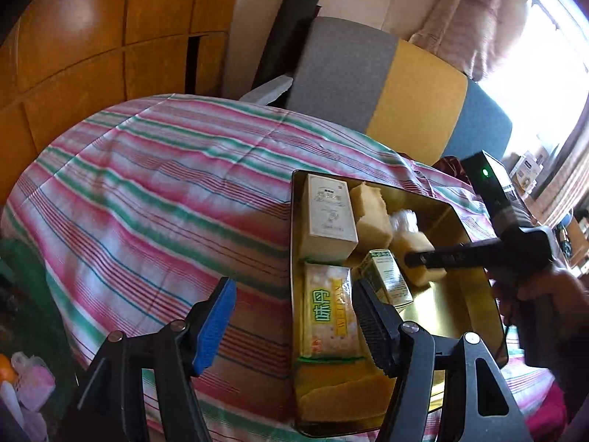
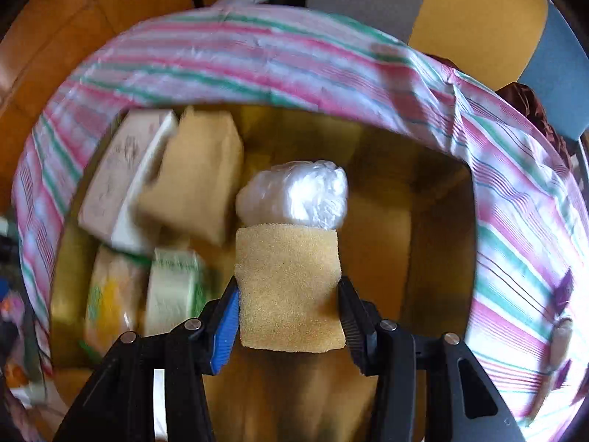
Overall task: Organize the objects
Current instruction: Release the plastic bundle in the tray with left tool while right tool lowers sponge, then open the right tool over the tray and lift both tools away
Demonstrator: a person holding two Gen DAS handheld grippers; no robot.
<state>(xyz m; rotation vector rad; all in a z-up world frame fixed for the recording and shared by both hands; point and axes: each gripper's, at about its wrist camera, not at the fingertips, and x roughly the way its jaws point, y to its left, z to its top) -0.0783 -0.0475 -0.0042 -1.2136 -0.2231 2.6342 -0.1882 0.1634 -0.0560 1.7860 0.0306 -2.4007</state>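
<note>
Right gripper (image 2: 289, 309) clamped on sponge (image 2: 289, 294), left gripper (image 1: 294, 316) empty with jaws apart: lower it straight into bare gold tray (image 2: 434, 258) floor below, clear of plastic-wrapped bundle (image 2: 294, 193) just ahead.

Both grippers: black angular frames, silver screw heads at pivots. Left gripper (image 1: 294, 326) and right gripper (image 2: 289, 313): one blue ribbed pad, one black.

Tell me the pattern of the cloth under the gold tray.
Pink, green and white stripes on the cloth, clearest in the left wrist view.
</note>
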